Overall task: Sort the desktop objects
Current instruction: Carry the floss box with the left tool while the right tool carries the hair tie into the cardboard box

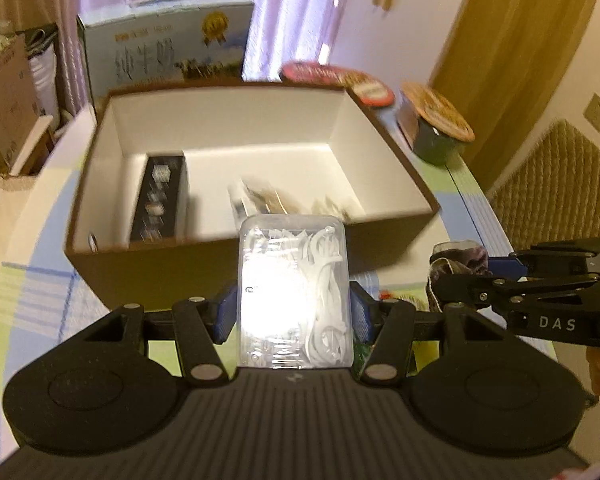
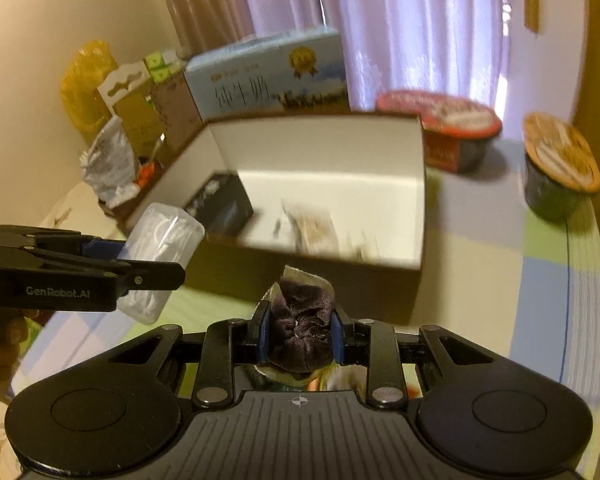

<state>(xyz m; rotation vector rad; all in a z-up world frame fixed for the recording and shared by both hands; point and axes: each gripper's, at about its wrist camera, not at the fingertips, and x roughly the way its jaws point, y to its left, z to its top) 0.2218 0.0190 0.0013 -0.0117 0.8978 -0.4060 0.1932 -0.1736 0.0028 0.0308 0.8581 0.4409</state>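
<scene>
both grippers clamped on their loads in front of the open cardboard box.

left gripper (image 1: 294,312) pinches a clear, rounded rectangular plastic case (image 1: 294,292) between its blue pads (image 1: 225,312); white looped cord shows through the glossy lid, and the case sits just short of the box's near wall. right gripper (image 2: 300,334) squeezes a dark, crumpled velvety scrunchie (image 2: 302,326) with a bit of clear wrapper behind it, also just before that wall. the cardboard box (image 1: 204,264) is brown outside and plain white inside, holding a black oblong carton (image 1: 158,196) along its left wall and blurred flat packets (image 1: 260,200) near the front. beyond it stand a pale blue printed carton (image 1: 168,48), a red-lidded bowl (image 2: 444,120) and a dark cup with an orange lid (image 2: 558,168), on a pastel checked tablecloth (image 1: 32,280).
</scene>
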